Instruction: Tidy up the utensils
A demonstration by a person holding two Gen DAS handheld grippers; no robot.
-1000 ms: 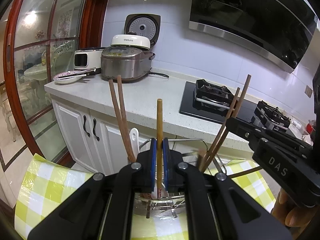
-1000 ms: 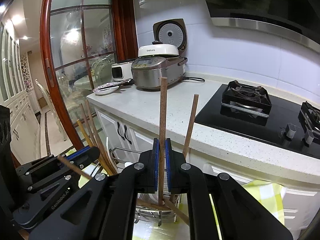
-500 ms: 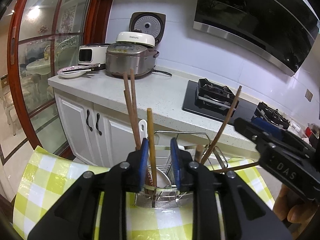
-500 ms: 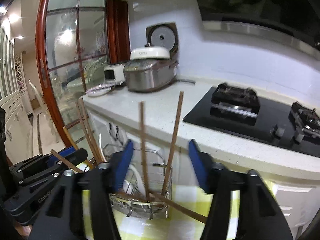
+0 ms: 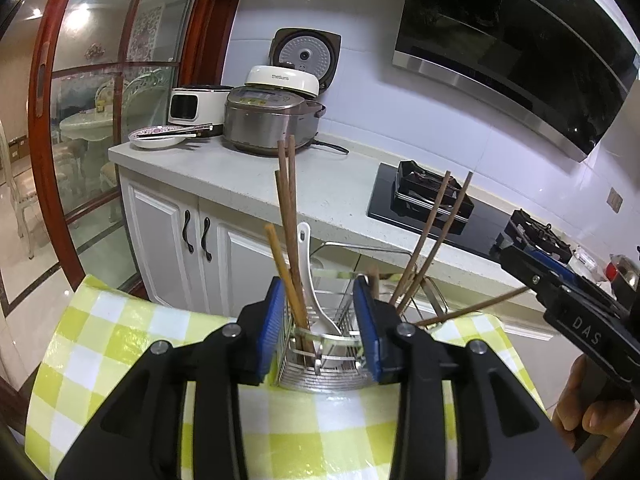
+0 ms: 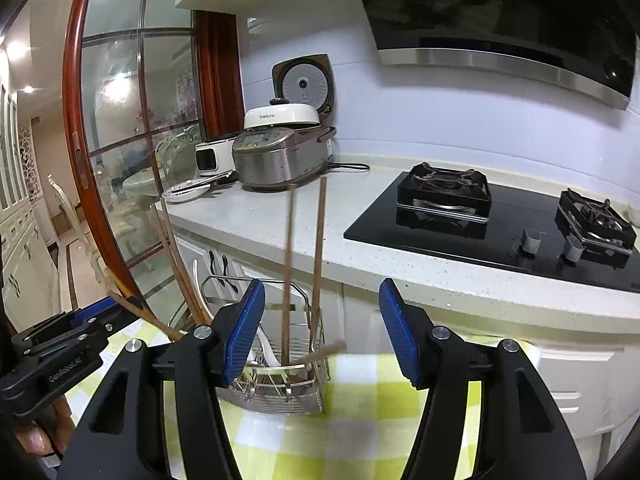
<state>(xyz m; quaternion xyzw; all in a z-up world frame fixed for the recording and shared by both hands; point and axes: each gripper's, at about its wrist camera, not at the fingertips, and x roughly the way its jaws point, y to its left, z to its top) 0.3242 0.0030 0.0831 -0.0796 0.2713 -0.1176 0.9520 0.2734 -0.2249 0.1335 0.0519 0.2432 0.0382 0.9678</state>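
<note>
A wire utensil holder [image 5: 324, 364] stands on the yellow checked cloth [image 5: 120, 344], just ahead of both grippers. In it are a dark chopstick pair [image 5: 289, 208], a light chopstick [image 5: 280, 264], a white spoon [image 5: 308, 272] and two more chopsticks [image 5: 436, 236] leaning right. My left gripper [image 5: 320, 328] has its jaws opening; the light chopstick shows between the blue pads, free of them. In the right wrist view my right gripper [image 6: 322, 332] is open wide, and two upright chopsticks [image 6: 288, 264] stand loose in the holder [image 6: 280, 384] beyond it. One chopstick [image 5: 476, 306] pokes out sideways.
Behind the table runs a white counter [image 5: 240, 176] with a rice cooker [image 5: 272, 120], a plate [image 5: 156, 138] and a black gas hob [image 6: 480, 216]. White cabinets stand below it and a red-framed glass door [image 5: 52, 120] at left. A hand [image 5: 588, 412] holds the right gripper.
Both grippers were shut on upright chopsticks, then opened and let them drop into the holder. Both have drawn back from the holder, the right one opening much wider.
</note>
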